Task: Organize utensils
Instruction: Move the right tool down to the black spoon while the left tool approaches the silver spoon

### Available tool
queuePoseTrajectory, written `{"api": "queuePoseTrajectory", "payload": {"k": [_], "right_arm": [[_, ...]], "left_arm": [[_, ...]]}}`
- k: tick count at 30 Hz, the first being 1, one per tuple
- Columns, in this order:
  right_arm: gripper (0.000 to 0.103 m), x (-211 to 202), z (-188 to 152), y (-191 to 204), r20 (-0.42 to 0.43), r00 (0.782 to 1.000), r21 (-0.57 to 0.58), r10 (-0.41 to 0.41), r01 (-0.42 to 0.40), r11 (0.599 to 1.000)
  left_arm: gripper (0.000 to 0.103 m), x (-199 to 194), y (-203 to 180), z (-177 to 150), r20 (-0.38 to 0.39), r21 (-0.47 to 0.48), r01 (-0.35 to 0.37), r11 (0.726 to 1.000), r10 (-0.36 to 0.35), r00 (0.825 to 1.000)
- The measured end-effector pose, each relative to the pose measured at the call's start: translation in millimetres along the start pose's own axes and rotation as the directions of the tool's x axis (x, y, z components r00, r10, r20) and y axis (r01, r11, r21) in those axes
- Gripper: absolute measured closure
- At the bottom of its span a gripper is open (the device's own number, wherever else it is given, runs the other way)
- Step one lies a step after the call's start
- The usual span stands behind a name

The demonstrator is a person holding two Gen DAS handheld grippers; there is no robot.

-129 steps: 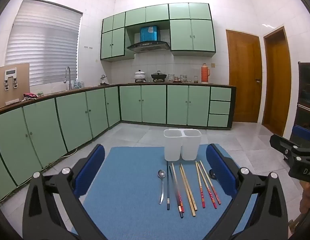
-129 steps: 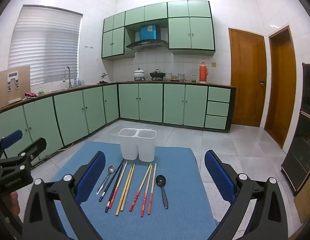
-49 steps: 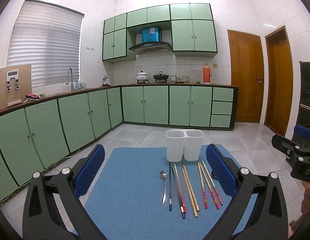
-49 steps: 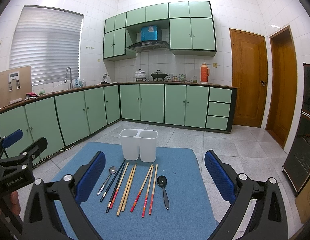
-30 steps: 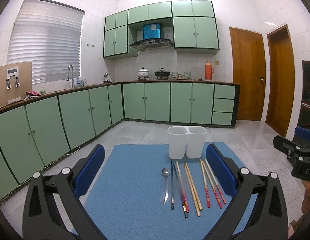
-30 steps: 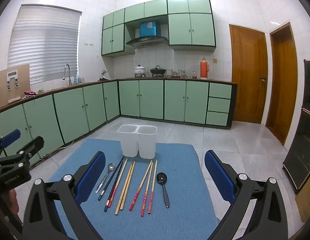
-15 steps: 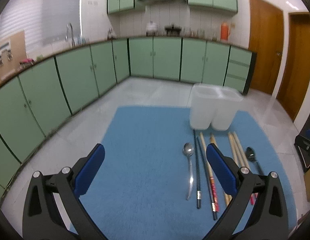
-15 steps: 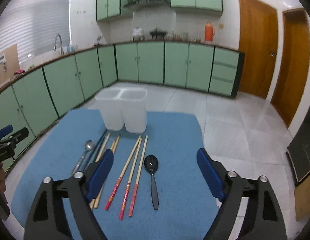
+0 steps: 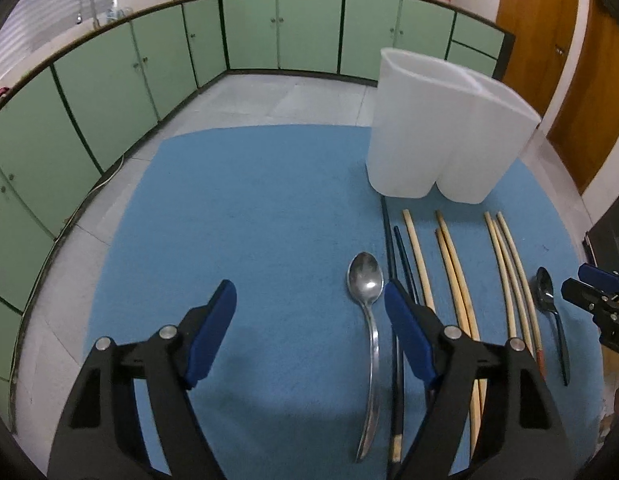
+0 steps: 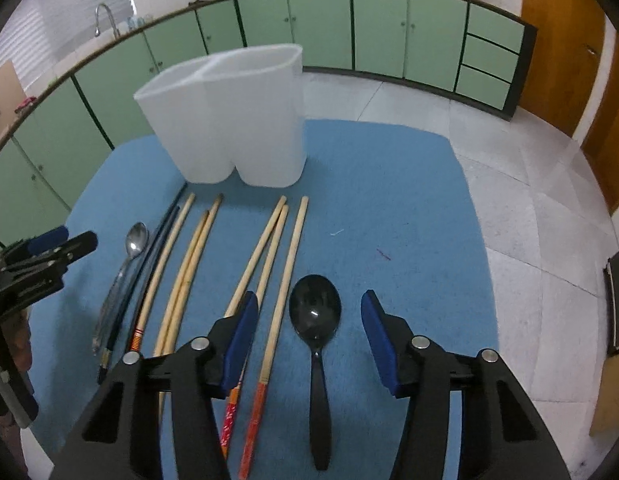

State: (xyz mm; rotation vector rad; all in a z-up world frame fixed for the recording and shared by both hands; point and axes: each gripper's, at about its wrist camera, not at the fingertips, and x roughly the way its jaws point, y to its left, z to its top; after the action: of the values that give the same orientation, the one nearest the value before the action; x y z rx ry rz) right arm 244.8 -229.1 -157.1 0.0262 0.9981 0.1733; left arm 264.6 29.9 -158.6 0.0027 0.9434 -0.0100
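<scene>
Closing left gripper over silver spoon, nothing pinched; closing right gripper around black spoon, untouched; hiding chopstick ends behind fingers.

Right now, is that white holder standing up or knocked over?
Upright: the white holder stands on the blue mat, both openings facing up.

Left gripper and right gripper, black angular frames, blue finger pads, silver round screws, white lettering
</scene>
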Motion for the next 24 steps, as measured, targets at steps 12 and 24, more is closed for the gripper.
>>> {"api": "queuePoseTrajectory", "payload": {"k": [12, 24], "right_arm": [[0.063, 32, 4, -10, -0.067, 0.998, 0.001, 0.007, -0.007, 1.0], [0.071, 38, 4, -1, -0.069, 0.998, -0.032, 0.01, -0.013, 0.999]], "left_arm": [[0.029, 29, -10, 5, -0.046, 0.009, 0.004, 1.0, -0.003, 0.999], [0.035, 44, -15, 5, -0.063, 0.0, 0.051, 0.999, -0.051, 0.997]]}}
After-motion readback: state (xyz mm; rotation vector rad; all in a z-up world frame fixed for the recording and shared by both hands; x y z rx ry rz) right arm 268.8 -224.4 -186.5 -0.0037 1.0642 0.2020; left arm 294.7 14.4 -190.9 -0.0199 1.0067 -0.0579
